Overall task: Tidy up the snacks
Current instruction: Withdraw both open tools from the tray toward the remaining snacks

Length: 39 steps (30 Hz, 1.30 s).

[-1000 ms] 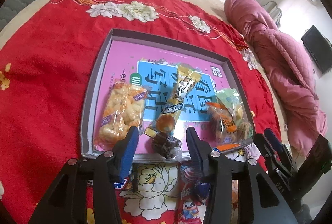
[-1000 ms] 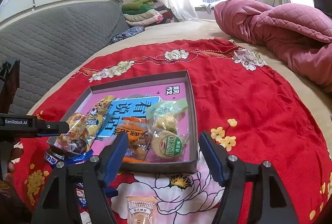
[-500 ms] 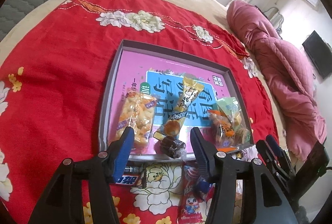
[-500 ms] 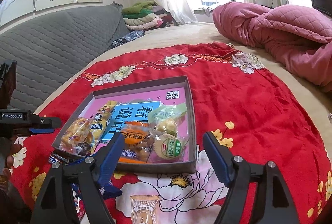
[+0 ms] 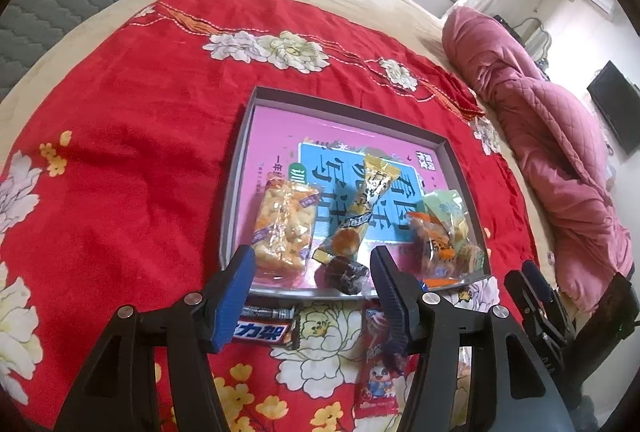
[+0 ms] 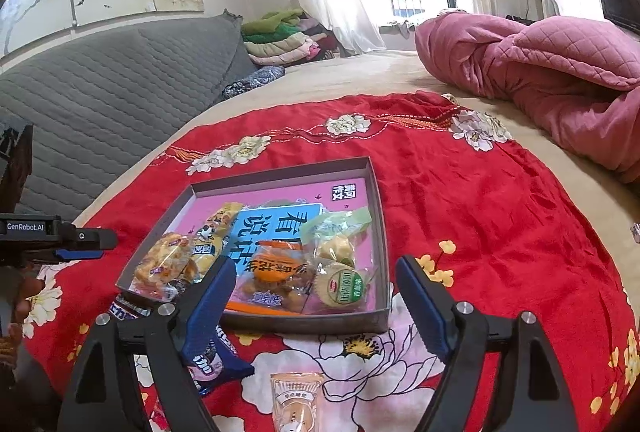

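Both grippers, left and right, have just spread empty, the dark candy dropped in the tray, so another loose snack is due

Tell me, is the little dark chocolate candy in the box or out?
In. The dark chocolate candy lies inside the box, against its near wall, between no gripper pads.

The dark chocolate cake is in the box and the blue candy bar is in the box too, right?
Not quite. The dark chocolate cake is in the box, but the blue candy bar lies outside it, on the red cloth just in front of the near wall. The left wrist view shows it.
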Available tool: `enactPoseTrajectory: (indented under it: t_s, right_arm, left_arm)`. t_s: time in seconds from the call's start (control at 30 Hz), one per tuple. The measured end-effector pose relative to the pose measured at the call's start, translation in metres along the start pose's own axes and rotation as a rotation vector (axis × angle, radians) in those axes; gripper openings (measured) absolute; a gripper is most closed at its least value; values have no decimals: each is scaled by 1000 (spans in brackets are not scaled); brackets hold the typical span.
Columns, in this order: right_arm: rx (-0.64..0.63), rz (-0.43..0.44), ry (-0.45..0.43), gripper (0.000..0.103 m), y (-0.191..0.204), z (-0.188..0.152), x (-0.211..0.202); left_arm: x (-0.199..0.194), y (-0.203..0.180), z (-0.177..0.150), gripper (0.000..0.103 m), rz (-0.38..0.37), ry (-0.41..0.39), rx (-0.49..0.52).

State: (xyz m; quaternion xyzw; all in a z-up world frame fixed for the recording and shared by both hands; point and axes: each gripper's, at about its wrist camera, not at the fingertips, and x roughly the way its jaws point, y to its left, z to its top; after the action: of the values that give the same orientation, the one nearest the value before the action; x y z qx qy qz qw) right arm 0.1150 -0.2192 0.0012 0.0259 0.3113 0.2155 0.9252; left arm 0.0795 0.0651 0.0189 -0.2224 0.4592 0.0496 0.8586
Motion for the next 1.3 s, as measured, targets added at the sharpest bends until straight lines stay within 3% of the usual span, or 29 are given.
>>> enactPoseTrajectory:
  t_s: [0.83,1.3]
  right_arm:
    - [-25,17,-12,87,15,1,-14]
    - [-50,37,27,88,26,-7,-16]
  left_arm:
    - [-11,15,-18,62,30,49,-14]
    - [-13,15,-29,63,36,70,-7]
